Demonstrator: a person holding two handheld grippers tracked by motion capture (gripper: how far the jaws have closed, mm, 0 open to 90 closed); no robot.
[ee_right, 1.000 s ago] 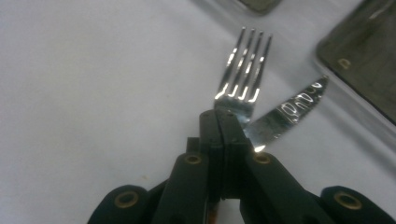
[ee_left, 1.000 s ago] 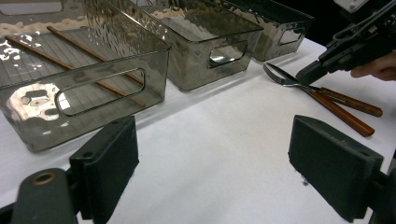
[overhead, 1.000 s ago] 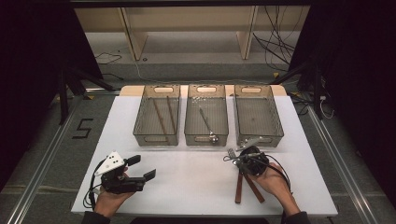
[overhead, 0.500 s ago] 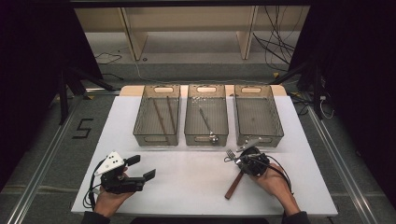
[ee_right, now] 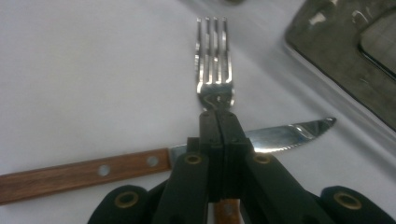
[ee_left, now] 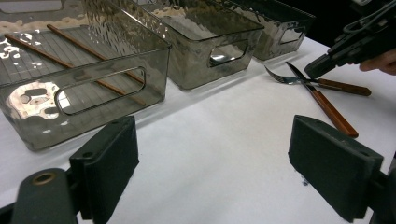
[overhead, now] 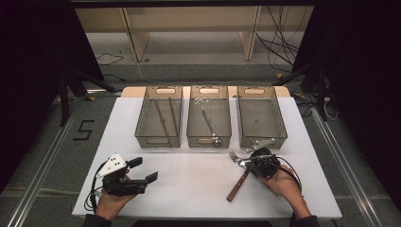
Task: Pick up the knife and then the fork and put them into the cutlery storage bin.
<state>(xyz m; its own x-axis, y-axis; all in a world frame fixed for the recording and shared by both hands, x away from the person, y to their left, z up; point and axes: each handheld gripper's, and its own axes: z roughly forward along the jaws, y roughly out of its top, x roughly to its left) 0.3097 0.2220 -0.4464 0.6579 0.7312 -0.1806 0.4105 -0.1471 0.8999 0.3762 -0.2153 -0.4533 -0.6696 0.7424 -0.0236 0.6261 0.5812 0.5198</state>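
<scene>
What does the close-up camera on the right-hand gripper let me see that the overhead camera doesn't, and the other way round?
The right gripper view alone makes clear the fork's four tines, the serrated edge of the knife blade, two rivets in the knife's wooden handle, and the right gripper shut on the fork's neck. The high view alone takes in the whole table, three clear bins, the chopsticks in the left bin, the utensil in the middle bin, and the left gripper with jaws apart. Both share the fork, the knife and the right gripper.
</scene>
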